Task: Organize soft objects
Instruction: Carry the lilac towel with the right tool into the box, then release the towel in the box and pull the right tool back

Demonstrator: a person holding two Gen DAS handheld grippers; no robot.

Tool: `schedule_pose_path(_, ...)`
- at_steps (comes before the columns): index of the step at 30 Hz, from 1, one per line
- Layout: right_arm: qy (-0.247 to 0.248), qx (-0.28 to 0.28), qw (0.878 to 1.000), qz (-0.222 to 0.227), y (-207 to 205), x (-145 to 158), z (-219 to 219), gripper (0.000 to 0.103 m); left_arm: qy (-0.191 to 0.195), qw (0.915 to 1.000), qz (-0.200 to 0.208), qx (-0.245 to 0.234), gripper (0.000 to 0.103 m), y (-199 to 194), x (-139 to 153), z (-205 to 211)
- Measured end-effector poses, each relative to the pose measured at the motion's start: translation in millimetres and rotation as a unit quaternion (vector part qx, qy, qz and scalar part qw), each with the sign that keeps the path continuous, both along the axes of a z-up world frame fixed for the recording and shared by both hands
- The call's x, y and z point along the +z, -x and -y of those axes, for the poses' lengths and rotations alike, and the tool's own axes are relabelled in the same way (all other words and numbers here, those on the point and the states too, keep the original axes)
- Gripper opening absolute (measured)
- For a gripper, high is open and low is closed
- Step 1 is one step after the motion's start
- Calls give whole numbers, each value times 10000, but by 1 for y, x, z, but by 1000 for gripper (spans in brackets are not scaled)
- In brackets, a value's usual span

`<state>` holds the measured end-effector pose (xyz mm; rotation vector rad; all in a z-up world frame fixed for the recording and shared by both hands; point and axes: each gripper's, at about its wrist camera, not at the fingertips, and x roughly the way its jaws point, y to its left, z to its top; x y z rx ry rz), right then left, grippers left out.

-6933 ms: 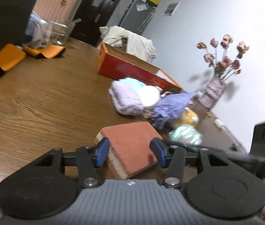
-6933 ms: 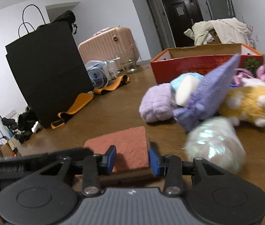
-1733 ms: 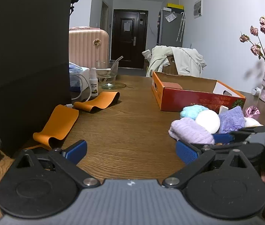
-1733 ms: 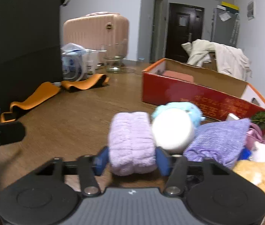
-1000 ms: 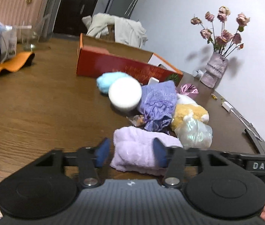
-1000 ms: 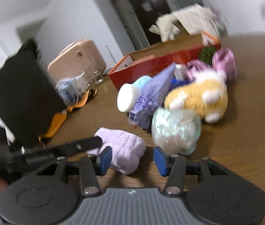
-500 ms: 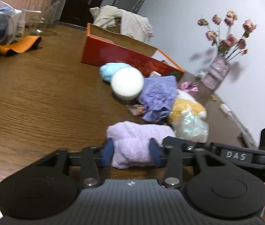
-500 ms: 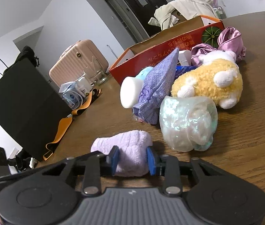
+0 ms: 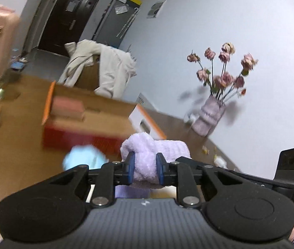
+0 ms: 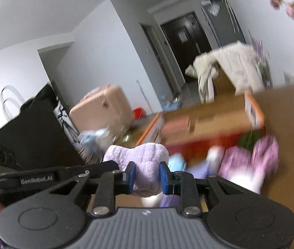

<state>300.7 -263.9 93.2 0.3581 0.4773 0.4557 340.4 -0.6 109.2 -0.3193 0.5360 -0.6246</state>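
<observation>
Both grippers are shut on a lilac fluffy towel roll [image 9: 153, 149], one at each end, and hold it in the air above the table. My left gripper [image 9: 144, 169] pinches one end; my right gripper [image 10: 145, 176] pinches the other end of the roll [image 10: 142, 155]. Ahead stands an open red and orange cardboard box [image 9: 80, 134] with a pink sponge block [image 9: 68, 105] inside; the box also shows in the right wrist view [image 10: 209, 128]. A light blue soft toy [image 9: 80, 159] lies below, in front of the box.
Pink and purple soft items [image 10: 250, 161] lie on the wooden table [image 9: 11, 145] by the box. A vase of dried roses [image 9: 209, 116] stands at the table's far right. A black bag [image 10: 32, 134] and a pink suitcase [image 10: 103, 112] are to the left.
Both grippers have lifted the lilac towel roll off the table and carried it up toward the box. The views are blurred with motion.
</observation>
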Motion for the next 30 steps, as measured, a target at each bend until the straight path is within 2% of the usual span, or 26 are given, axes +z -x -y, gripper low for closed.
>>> schedule_pose_path(3, 283, -42, 9996, 39, -66, 25, 22, 24, -164, 9998, 13, -55, 22, -71, 17, 30)
schedule_pose_path(6, 571, -141, 9980, -238, -144, 32, 42, 24, -275, 9989, -380, -48, 22, -152, 15, 60)
schedule_pose_path(9, 786, -304, 9950, -543, -214, 23, 56, 24, -201, 9960, -872, 54, 22, -223, -5, 84)
schedule_pose_path(13, 1144, -519, 9867, -1031, -296, -9, 62, 23, -389, 9897, -1364, 171, 21, -294, -39, 114)
schedule_pose_path(17, 1391, -610, 9792, -1349, -347, -40, 64, 23, -477, 9852, -1594, 408, 20, -328, -64, 127)
schedule_pose_path(19, 1393, -640, 9776, -1444, -357, -49, 64, 23, -421, 9827, -1727, 524, 22, -340, -75, 127)
schedule_pose_path(21, 1633, -677, 9738, -1432, -367, -57, 61, 24, -525, 9811, -1772, 575, 23, -345, -82, 127)
schedule_pose_path(22, 1748, -722, 9712, -1450, -369, -59, 59, 28, -653, 9813, -1721, 559, 25, -346, -84, 128)
schedule_pose_path(24, 2105, -815, 9620, -1539, -372, -66, 51, 31, -945, 9824, -1529, 501, 26, -340, -84, 130)
schedule_pose_path(26, 2424, -833, 9549, -1498, -370, -68, 44, 39, -1045, 9826, -1446, 520, 30, -334, -78, 128)
schedule_pose_path(28, 2457, -922, 9547, -1405, -362, -62, 44, 40, -1120, 9829, -1337, 594, 33, -327, -68, 124)
schedule_pose_path(30, 2253, -958, 9608, -1301, -351, -47, 48, 40, -1235, 9836, -1165, 600, 34, -315, -52, 120)
